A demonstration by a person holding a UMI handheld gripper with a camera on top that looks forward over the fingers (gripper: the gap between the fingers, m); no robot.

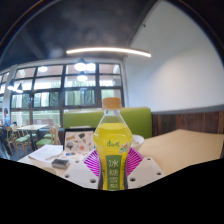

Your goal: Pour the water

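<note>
A plastic bottle [112, 140] of yellow drink with an orange cap and a green-and-white label stands upright between my fingers. My gripper [112, 165] is shut on the bottle, its pink pads [93, 163] pressing on the label from both sides. The bottle looks lifted above the wooden table [185, 148]. Its base is hidden below the fingers.
A white cup [134, 142] sits just behind the bottle to the right. A phone [60, 162] and white papers [45, 153] lie on the table to the left. A green bench [85, 122] and large windows [60, 95] stand beyond.
</note>
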